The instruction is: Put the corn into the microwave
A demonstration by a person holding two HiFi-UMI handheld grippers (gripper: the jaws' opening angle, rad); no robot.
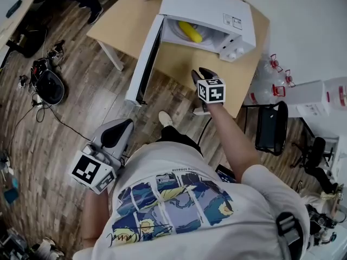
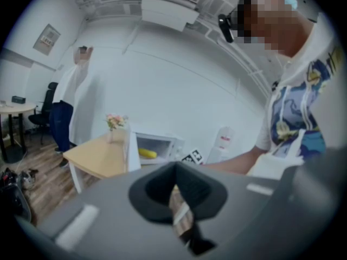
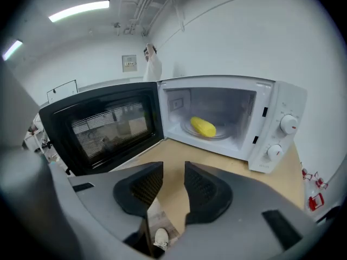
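Corn (image 3: 203,127): is being carried by the round glass plate (image 3: 217,133) inside the microwave, lying on its side and touched by no claw.
Microwave (image 1: 206,10): is being borne by the desk (image 1: 179,58), close to the desk's right edge in the head view, with its two knobs (image 3: 287,124) on the right of the cavity.
Door (image 1: 143,64): is being left swung wide open on the microwave's left side.
Right claw (image 3: 173,180): is being held above the desk's near edge and pointed at the open cavity. Its jaws are being kept a narrow gap apart with nothing between them, well apart from the corn.
Left claw (image 2: 174,169): is being held low at the person's left side above the wooden floor (image 1: 70,102), away from the desk. Its pads are being kept together on nothing.
Background: a person (image 2: 70,102) is being seen standing beyond the desk, and a small vase of flowers (image 2: 115,122) is being carried at the desk's far edge.
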